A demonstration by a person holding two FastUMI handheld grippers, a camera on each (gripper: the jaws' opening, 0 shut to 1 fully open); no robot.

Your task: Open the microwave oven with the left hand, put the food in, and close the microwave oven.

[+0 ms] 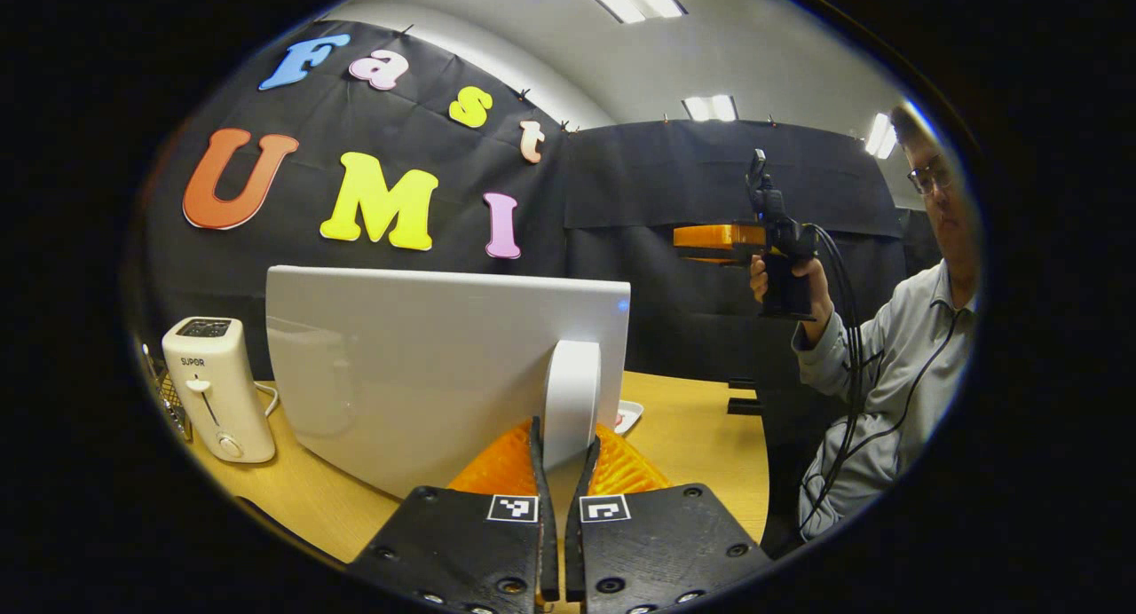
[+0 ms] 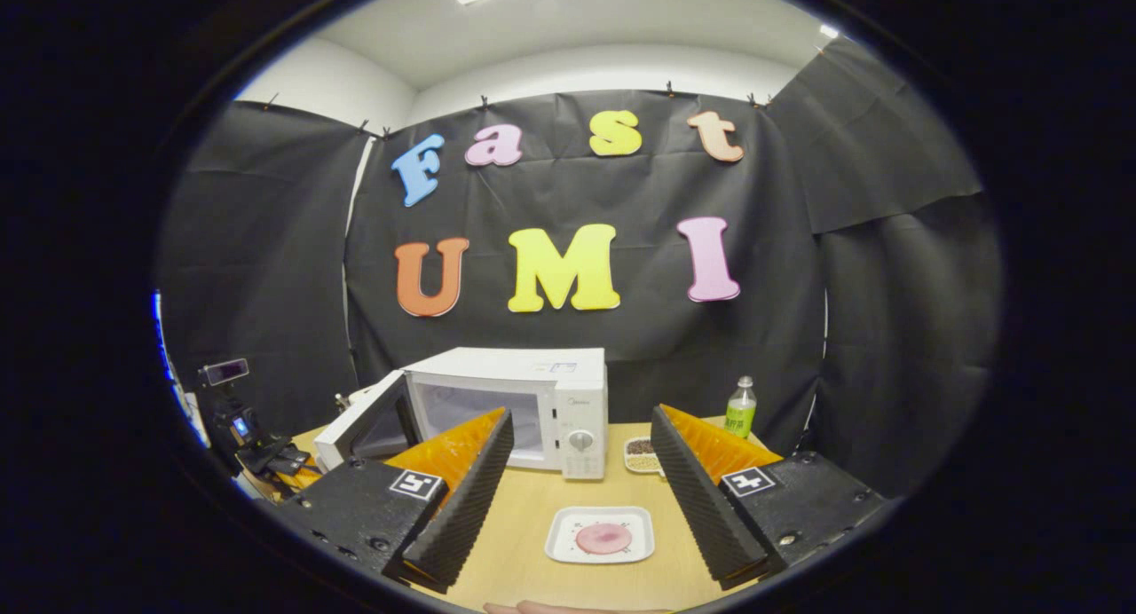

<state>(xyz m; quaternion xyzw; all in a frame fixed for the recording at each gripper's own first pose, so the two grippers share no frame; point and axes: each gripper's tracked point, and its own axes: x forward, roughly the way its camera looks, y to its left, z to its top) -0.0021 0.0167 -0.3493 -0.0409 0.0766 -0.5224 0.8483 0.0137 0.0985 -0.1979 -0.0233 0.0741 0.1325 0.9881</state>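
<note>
Microwave oven [image 2: 532, 405], a white boxy countertop unit, stands at the back of the pale wooden table [image 2: 524, 543] with its glossy white door [image 1: 426, 366] swung partly open toward its hinge side. In the left gripper view the left gripper [image 1: 562, 459] is clenched on the door's white rounded vertical handle [image 1: 571, 401], both fingers pressing its sides. The right gripper [image 2: 577, 472] hangs in front of the microwave oven with its fingers spread wide and nothing between them. Just in front of the microwave oven, on the table, lies the food: a round pink slice [image 2: 603, 538] on a white square tray [image 2: 557, 543]. Beside the microwave oven's control panel sit a small white dish of grains [image 2: 641, 455] and a green plastic bottle [image 2: 738, 410]; on its door side stands a white toaster [image 1: 217, 388]. Opening looks underway, with loading and closing not yet done. The door seems too narrowly open for the tray to pass, so reaching in now could knock the tray against the door edge. The handle is smooth and curved, so a pull off its axis might let the fingers slide off. A sharp tug could also drag the light oven across the table toward the dish and bottle.
</note>
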